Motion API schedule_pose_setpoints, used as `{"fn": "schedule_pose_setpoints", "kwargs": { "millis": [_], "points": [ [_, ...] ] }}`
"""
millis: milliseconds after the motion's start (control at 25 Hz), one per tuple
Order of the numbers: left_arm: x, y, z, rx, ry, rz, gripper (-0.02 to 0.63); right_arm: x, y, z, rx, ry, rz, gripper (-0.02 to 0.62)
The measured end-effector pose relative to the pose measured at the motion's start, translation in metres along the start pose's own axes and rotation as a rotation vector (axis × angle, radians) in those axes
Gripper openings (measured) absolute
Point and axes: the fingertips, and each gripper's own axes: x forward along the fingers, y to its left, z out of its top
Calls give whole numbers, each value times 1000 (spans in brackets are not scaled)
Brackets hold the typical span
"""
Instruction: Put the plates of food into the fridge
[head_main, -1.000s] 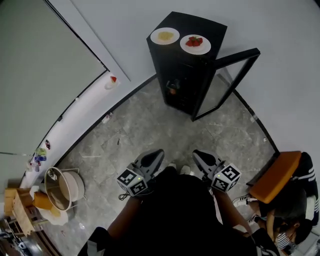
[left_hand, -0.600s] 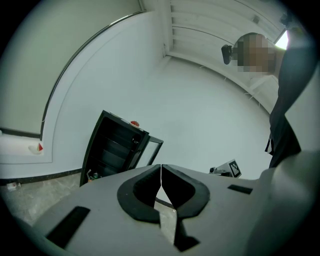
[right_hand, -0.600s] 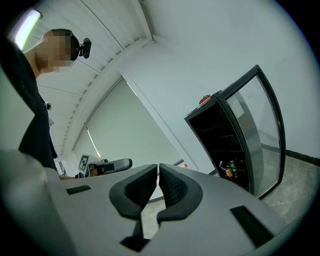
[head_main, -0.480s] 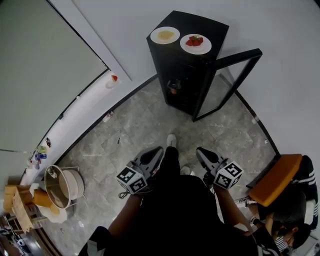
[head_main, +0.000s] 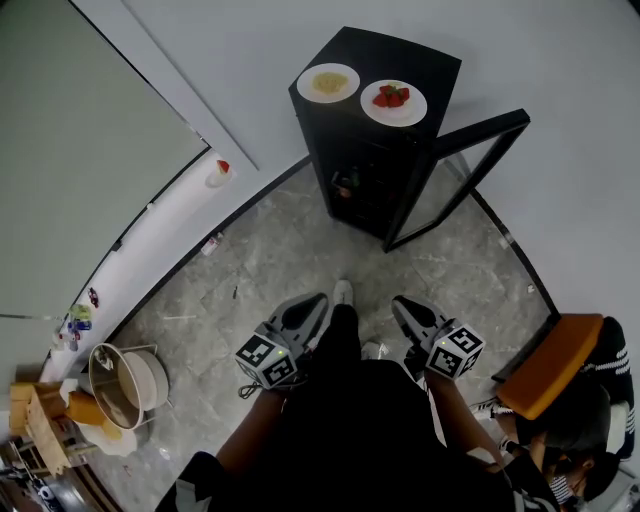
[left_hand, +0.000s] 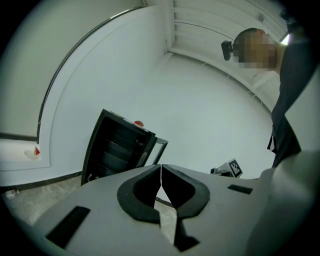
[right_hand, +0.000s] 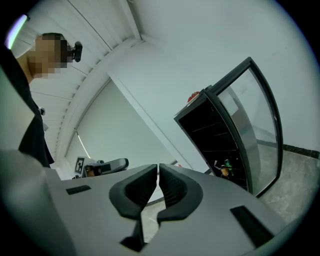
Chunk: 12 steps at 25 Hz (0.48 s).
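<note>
A small black fridge (head_main: 375, 150) stands against the far wall with its glass door (head_main: 470, 170) swung open to the right. On its top sit two white plates: one with yellow food (head_main: 328, 82) and one with red strawberries (head_main: 394, 102). My left gripper (head_main: 312, 305) and right gripper (head_main: 403, 305) hang low by my body, well short of the fridge, both shut and empty. The fridge (left_hand: 117, 147) shows in the left gripper view. In the right gripper view the fridge (right_hand: 220, 145) has dark shelves and a small green item (right_hand: 227, 164) low inside.
Grey stone floor (head_main: 300, 260) lies between me and the fridge. A metal pot (head_main: 130, 380) and clutter sit at the lower left by the wall. An orange chair (head_main: 550, 365) with a seated person is at the lower right. A small red-topped object (head_main: 219, 170) rests on the wall ledge.
The fridge has shifted slightly lower and closer in the head view, and a foot now shows between the grippers. Both grippers stay shut.
</note>
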Motion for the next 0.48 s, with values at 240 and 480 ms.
{"fn": "schedule_pose_setpoints", "kwargs": {
  "millis": [240, 480],
  "points": [
    [26, 39, 29, -24, -16, -14, 25, 45, -16, 30, 0, 2, -7, 31],
    [54, 84, 59, -54, -31, -7, 25, 78, -45, 66, 14, -16, -69, 31]
  ]
}}
